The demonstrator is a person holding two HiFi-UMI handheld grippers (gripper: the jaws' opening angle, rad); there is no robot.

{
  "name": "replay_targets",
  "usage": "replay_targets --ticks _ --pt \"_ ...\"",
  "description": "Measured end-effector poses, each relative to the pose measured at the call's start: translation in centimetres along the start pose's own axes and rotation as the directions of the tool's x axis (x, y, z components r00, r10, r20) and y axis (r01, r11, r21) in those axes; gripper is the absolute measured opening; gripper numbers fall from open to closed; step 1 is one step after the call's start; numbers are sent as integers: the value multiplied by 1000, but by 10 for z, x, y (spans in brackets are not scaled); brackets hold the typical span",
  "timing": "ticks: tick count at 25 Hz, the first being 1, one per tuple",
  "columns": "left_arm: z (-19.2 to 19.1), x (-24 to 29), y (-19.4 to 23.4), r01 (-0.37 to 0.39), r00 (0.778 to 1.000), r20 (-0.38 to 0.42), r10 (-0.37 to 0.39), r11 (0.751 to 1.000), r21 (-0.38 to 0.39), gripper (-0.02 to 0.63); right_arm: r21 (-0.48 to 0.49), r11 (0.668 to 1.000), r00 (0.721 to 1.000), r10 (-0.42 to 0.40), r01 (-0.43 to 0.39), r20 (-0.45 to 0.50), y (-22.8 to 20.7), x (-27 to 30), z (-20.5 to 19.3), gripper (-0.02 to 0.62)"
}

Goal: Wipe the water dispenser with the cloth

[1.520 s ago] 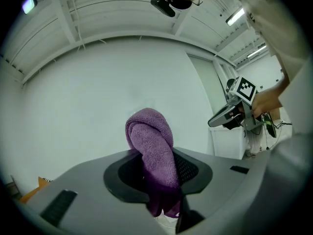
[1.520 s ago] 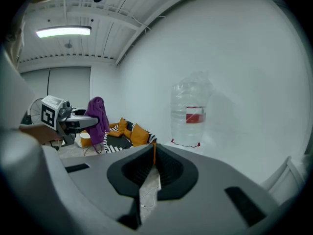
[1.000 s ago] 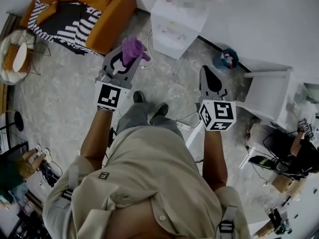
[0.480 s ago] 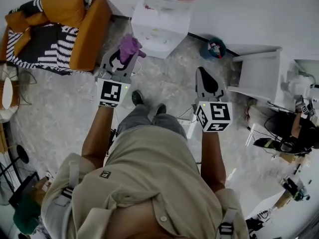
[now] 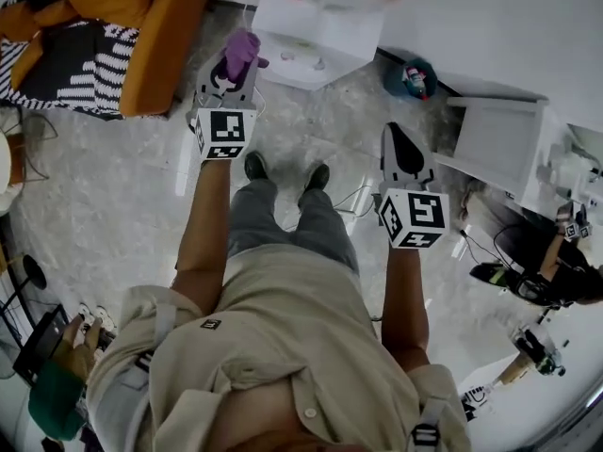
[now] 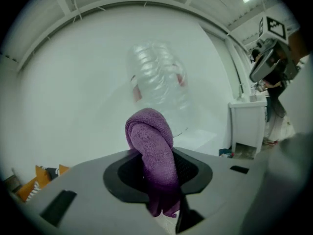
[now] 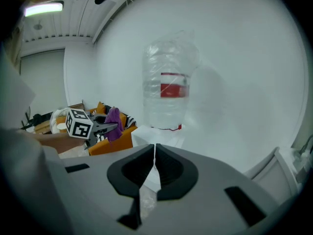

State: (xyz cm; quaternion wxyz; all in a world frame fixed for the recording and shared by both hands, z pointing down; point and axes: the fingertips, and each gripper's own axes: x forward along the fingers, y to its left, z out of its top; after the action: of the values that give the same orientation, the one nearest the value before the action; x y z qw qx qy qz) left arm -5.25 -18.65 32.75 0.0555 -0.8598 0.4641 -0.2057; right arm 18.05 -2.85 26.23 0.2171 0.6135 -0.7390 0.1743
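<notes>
The white water dispenser stands against the wall ahead, with a clear water bottle with a red label on top. My left gripper is shut on a folded purple cloth, held up just left of the dispenser's front corner. In the left gripper view the purple cloth sticks up between the jaws, with the bottle behind it. My right gripper is shut with nothing in it, lower and to the right, away from the dispenser. The right gripper view shows the left gripper and cloth at the left.
An orange sofa with a striped throw stands left of the dispenser. A white cabinet is at the right, with a small teal object on the floor between. Cables lie on the floor by my feet. Another person is at the far right.
I have stepped closer to the dispenser. My left gripper with the cloth has risen and moved forward toward its front. The right gripper stayed about level.
</notes>
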Motion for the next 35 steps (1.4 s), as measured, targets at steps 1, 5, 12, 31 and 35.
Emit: replay_targets --ticks 1,5,12,31,35 --pt "-14 10 5 -53 998 -15 53 999 -10 140 -6 1000 1000 5 -5 -11 -4 7 -7 26" --pt "-60 47 -4 -144 989 -36 143 988 -53 140 -36 999 998 31 -33 -61 -22 33 -43 26" --pt "-85 109 -63 -144 990 6 144 989 -16 138 -37 996 982 69 -77 -177 -66 64 -132 26" --pt "-84 136 -159 34 995 -98 -34 999 1 140 52 997 977 74 -64 -201 -107 66 -176 26" --pt "-120 119 -72 -118 983 -143 116 993 -11 140 59 996 980 72 -62 -186 -110 79 -185 26"
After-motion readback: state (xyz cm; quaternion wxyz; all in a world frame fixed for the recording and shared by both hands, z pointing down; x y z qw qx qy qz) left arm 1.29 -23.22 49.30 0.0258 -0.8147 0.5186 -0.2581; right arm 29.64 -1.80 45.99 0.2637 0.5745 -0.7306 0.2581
